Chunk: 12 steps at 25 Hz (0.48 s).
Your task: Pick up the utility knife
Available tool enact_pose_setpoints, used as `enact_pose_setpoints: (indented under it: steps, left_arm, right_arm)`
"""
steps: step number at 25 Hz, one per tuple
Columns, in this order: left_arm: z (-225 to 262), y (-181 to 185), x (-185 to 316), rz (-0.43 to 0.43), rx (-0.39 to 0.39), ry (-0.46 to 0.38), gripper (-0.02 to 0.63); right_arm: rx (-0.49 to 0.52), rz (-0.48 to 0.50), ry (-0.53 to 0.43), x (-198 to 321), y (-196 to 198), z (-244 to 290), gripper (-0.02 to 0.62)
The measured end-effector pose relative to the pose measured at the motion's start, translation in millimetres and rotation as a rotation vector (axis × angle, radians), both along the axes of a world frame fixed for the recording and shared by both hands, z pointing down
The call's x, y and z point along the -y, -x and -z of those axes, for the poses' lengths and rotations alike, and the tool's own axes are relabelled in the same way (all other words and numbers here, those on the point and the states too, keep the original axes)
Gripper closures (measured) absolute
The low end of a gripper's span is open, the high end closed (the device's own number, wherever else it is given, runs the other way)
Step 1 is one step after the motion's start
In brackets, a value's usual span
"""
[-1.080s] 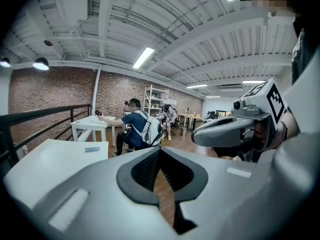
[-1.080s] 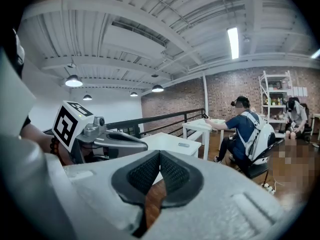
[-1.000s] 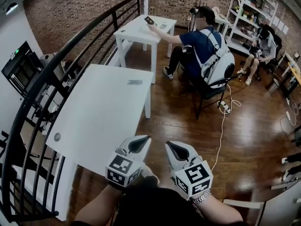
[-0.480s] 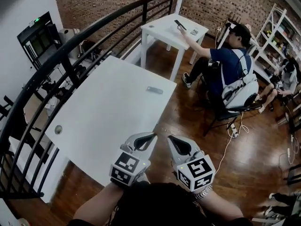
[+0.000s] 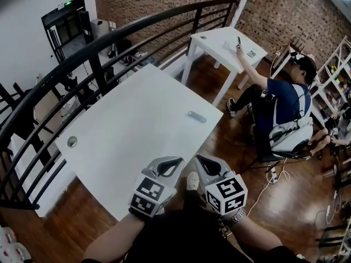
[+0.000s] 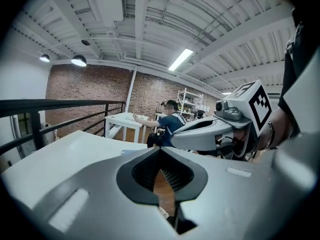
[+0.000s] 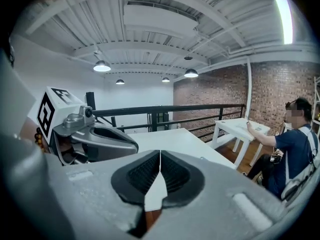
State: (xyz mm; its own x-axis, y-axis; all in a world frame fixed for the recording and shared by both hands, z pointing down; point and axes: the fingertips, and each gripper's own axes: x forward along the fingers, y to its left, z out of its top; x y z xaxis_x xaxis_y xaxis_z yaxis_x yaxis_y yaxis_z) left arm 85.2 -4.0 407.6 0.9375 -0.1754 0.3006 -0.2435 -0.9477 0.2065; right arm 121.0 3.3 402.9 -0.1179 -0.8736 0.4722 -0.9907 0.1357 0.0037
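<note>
The utility knife [image 5: 197, 116] is a small grey bar lying flat near the right edge of the big white table [image 5: 126, 130]. Both grippers hover side by side past the table's near corner, well short of the knife. My left gripper [image 5: 179, 160] has its jaws together with nothing between them, and its tips meet in the left gripper view [image 6: 160, 151]. My right gripper [image 5: 199, 158] is likewise shut and empty, with the jaw tips touching [image 7: 160, 154]. Each gripper shows in the other's view, the right one [image 6: 205, 133] and the left one [image 7: 100, 136].
A black curved railing [image 5: 109, 43] runs behind and left of the table. A round grommet [image 5: 72, 142] sits at the table's left end. A second white table [image 5: 225, 43] stands farther back, with a seated person [image 5: 285, 100] reaching onto it. Cables [image 5: 271, 174] lie on the wooden floor.
The head view has swung, so the white table and knife now sit more central. Both grippers have travelled sideways toward the table's near corner. Their jaws stayed together.
</note>
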Motion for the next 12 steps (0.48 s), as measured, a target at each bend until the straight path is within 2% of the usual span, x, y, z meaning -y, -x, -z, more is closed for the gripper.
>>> enact_pose_setpoints:
  steps: [7, 12]
  left_arm:
    - [-22.7, -38.3, 41.6, 0.058, 0.034, 0.038, 0.589]
    - [-43.1, -82.3, 75.6, 0.096, 0.077, 0.069, 0.589]
  right_arm:
    - [0.000, 0.056, 0.051, 47.4, -49.1, -27.2, 0.579]
    - [0.008, 0.111, 0.095, 85.3, -91.2, -49.1, 0.553]
